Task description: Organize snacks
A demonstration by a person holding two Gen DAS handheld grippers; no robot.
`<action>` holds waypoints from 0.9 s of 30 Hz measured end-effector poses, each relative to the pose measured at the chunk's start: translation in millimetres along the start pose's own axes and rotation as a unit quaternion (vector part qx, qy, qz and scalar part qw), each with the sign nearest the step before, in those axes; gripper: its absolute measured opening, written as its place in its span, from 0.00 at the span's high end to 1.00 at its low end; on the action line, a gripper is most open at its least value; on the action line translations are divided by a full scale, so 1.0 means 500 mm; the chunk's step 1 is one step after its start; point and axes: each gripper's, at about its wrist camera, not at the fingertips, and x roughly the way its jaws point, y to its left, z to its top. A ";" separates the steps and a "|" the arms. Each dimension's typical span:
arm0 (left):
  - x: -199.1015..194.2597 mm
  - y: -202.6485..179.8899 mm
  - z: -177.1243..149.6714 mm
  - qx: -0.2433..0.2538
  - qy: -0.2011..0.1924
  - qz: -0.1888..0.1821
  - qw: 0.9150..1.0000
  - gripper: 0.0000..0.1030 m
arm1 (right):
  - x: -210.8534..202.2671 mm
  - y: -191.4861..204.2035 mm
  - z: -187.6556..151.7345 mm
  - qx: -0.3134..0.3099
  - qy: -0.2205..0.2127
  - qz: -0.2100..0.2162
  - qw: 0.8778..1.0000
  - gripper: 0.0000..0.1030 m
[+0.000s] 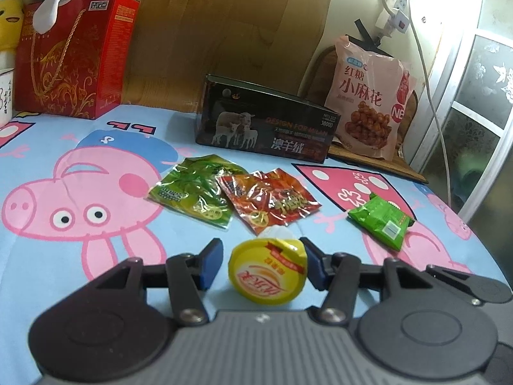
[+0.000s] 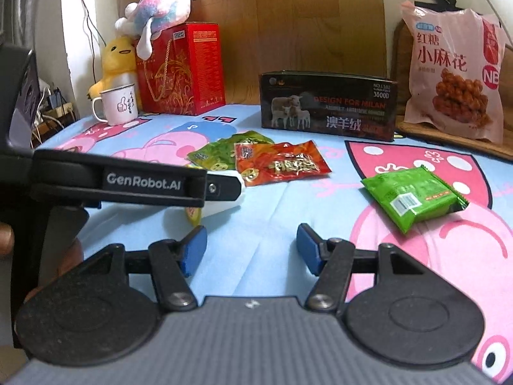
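A yellow-lidded jelly cup [image 1: 267, 271] stands on the cartoon tablecloth [image 1: 80, 173] between the blue pads of my left gripper [image 1: 261, 264]; its jaws stand wide, with a gap on the left side of the cup. Beyond it lie a green snack packet [image 1: 195, 192], a red snack packet [image 1: 269, 200] and a green wrapped biscuit [image 1: 380, 221]. A dark open box [image 1: 266, 122] stands behind them. My right gripper [image 2: 251, 248] is open and empty over bare cloth, with the biscuit [image 2: 413, 194] to its right. The left gripper's body [image 2: 128, 183] crosses the right wrist view, hiding most of the cup [image 2: 193, 215].
A red gift box [image 2: 181, 70] with plush toys [image 2: 157, 9] and a white mug [image 2: 117, 104] stand at the back left. A large pink snack bag [image 2: 455, 77] leans on a wooden board at the back right. Power cords hang on the wall [image 1: 426, 64].
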 end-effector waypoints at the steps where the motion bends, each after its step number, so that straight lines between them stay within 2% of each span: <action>1: 0.000 0.000 0.000 0.001 0.000 0.000 1.000 0.49 | 0.000 0.003 -0.001 -0.003 0.000 -0.001 1.000 0.37; 10: 0.002 0.000 0.001 0.001 0.001 -0.001 1.000 0.48 | 0.003 -0.007 0.000 0.003 0.001 0.009 1.000 0.33; 27: 0.001 0.006 0.002 -0.002 0.000 0.003 1.000 0.45 | -0.001 -0.009 -0.002 0.010 -0.002 0.010 1.000 0.34</action>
